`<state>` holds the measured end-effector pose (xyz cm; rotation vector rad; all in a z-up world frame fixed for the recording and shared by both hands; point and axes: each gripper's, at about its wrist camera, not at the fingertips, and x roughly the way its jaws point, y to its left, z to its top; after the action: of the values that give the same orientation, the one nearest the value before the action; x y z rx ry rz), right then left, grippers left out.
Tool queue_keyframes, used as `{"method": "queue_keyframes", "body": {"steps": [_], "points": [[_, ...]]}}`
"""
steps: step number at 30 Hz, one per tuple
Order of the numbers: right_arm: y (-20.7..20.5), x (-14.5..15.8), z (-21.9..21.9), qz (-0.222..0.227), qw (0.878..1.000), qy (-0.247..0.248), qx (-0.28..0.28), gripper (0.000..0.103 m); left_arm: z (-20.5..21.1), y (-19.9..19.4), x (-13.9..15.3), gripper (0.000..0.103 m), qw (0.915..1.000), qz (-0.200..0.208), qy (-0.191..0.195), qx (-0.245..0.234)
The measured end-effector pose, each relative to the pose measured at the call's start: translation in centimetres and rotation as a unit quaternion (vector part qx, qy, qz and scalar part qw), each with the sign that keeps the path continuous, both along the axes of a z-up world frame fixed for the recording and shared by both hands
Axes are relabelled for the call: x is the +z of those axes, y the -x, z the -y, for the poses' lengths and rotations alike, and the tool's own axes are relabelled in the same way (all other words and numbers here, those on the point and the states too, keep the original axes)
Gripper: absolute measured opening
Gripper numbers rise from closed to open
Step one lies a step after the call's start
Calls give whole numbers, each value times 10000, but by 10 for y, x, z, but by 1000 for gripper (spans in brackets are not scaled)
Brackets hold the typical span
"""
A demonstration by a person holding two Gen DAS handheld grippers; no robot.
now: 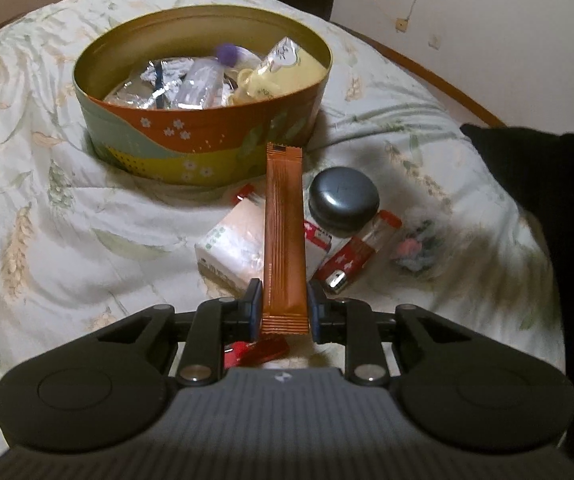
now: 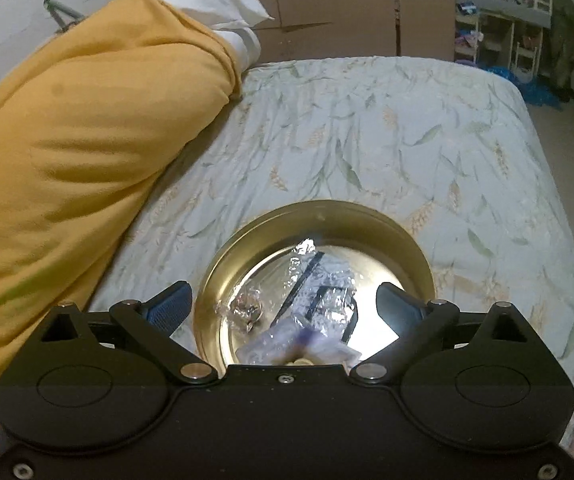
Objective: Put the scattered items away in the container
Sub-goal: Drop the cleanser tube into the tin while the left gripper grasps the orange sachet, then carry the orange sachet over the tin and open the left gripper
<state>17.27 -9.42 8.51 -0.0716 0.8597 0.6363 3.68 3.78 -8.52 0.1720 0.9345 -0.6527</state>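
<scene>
Orange stick sachet (image 1: 283,236) stands lengthwise at frame centre of the left wrist view, its near end pinched between the closed jaws of the left gripper (image 1: 285,308). Left of it, a white tissue pack (image 1: 233,248) lies on the floral bedspread (image 1: 47,200). Above, upper centre, the oval tin (image 1: 203,152) holds foil packets and a small bottle. Right of the sachet: a grey round lid (image 1: 343,196), a red lighter (image 1: 347,264), then a dark sleeve (image 1: 547,184) at the frame's right edge.

Right wrist view: yellow blanket (image 2: 79,152) at left; the right gripper (image 2: 285,306) hangs over the tin (image 2: 315,216) at lower centre, jaws spread wide, nothing between the pads.
</scene>
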Motion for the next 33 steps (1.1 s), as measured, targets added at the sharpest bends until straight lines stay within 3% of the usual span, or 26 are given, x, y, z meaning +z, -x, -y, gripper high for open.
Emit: {"method": "queue_keyframes", "body": {"steps": [12, 24, 33], "points": [[54, -24, 70, -208, 9996, -158, 95, 101, 2, 15, 15, 26, 9995, 113, -33, 296], [127, -104, 90, -817, 9960, 316, 181, 101, 3, 34, 30, 26, 9964, 268, -156, 783], [164, -141, 78, -456, 9959, 630, 471, 101, -2, 45, 48, 26, 9882, 268, -53, 1509]]}}
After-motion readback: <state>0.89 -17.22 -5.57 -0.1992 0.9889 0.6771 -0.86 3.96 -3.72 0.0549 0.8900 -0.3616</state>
